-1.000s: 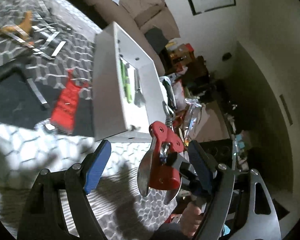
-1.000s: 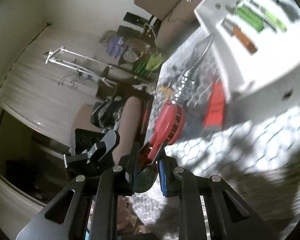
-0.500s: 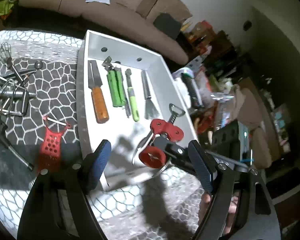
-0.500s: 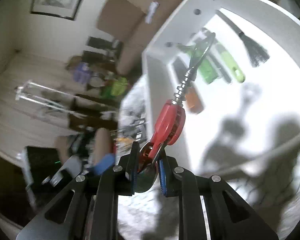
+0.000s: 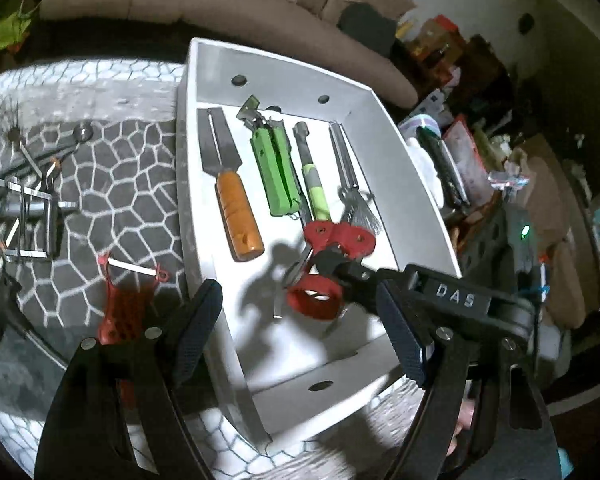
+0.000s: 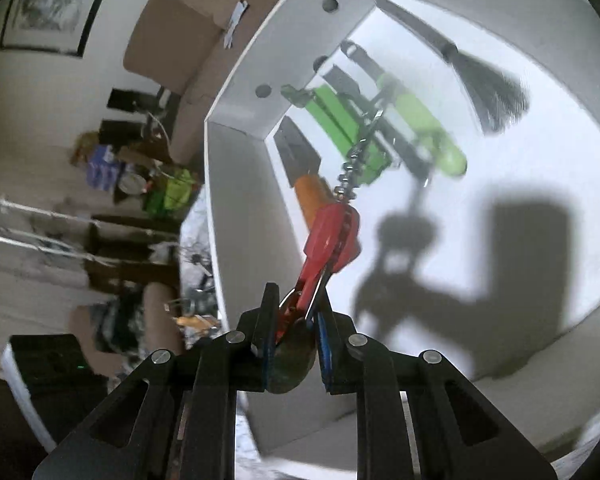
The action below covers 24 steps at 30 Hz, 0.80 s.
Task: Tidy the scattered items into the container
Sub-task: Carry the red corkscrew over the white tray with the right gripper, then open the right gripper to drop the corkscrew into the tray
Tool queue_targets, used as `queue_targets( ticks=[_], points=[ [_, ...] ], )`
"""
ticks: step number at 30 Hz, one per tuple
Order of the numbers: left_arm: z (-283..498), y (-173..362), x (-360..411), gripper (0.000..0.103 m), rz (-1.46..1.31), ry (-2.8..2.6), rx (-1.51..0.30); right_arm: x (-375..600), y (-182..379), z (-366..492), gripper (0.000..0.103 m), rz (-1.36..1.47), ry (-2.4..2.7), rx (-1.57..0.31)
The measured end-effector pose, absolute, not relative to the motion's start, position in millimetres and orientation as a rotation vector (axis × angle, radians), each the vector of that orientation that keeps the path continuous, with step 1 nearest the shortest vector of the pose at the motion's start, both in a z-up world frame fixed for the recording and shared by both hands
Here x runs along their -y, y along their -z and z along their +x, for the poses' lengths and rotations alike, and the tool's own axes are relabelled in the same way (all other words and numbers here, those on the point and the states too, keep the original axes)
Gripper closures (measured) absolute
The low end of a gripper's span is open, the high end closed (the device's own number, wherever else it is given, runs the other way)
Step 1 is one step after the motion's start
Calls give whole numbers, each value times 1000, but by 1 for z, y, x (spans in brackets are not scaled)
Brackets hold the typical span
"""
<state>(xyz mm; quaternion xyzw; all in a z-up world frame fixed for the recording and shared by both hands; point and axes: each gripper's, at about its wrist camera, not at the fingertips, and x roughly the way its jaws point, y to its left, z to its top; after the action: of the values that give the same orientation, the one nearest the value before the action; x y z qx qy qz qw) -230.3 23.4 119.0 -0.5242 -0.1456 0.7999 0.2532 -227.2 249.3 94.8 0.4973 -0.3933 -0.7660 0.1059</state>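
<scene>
Holding a red corkscrew over the white container, right hand-held gripper clamped; left hand-held gripper wide, empty.

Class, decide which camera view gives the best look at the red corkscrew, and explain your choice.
The left wrist view: it shows the whole red corkscrew, held by the right gripper above the white container. The right wrist view looks along it end-on, so the corkscrew is foreshortened, blurred, and its lower end is hidden between the jaws.
</scene>
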Motion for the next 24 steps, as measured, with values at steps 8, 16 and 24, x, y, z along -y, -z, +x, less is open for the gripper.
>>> queue_targets(
  ticks=[8, 16, 24],
  points=[
    [-225, -127, -86, 26, -1370, -2106, 41, -300, -123, -221, 96, 1440, 2362, 978],
    [-244, -89, -133, 26, -1568, -2044, 11, -326, -131, -228, 93, 1553, 2439, 712],
    [-259, -73, -121, 26, -1649, -2034, 131, -290, -119, -223, 56, 1660, 2339, 80]
  ],
)
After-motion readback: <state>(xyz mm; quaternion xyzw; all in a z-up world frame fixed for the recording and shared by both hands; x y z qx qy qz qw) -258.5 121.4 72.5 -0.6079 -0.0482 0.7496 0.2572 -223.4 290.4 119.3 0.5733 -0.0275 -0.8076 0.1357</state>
